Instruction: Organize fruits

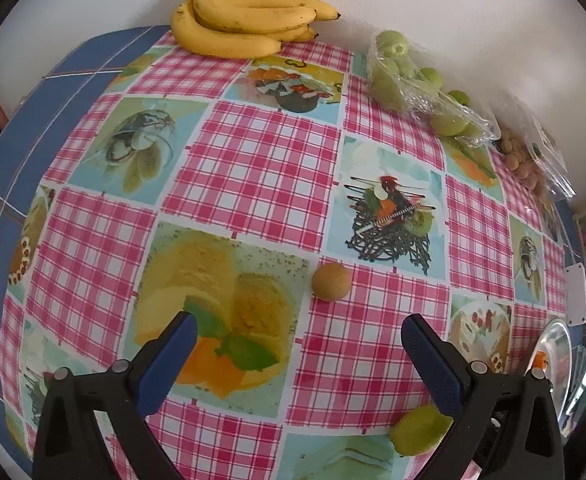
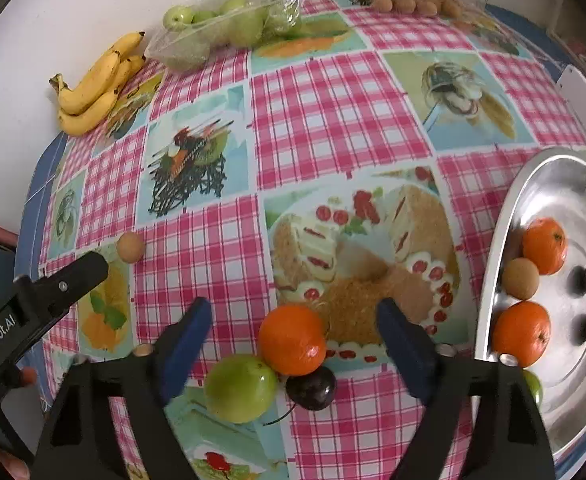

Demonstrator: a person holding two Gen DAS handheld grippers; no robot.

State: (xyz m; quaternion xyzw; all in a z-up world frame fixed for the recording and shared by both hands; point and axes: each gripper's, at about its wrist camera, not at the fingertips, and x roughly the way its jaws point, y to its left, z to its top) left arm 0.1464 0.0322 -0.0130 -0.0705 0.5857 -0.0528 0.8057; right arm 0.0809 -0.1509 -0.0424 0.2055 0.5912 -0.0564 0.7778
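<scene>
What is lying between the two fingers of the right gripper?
In the right wrist view, an orange, a green fruit and a dark cherry lie between the right gripper fingers, untouched.

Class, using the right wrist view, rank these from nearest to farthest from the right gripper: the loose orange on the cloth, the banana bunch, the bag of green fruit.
From the right gripper:
1. Loose orange, between the fingers.
2. Bag of green fruit, far side by the wall.
3. Banana bunch, far left corner; close to the bag's range, so this order is tentative.

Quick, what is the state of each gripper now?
Left gripper: open, holding nothing.
Right gripper: open, an orange between its jaws but not gripped.
</scene>
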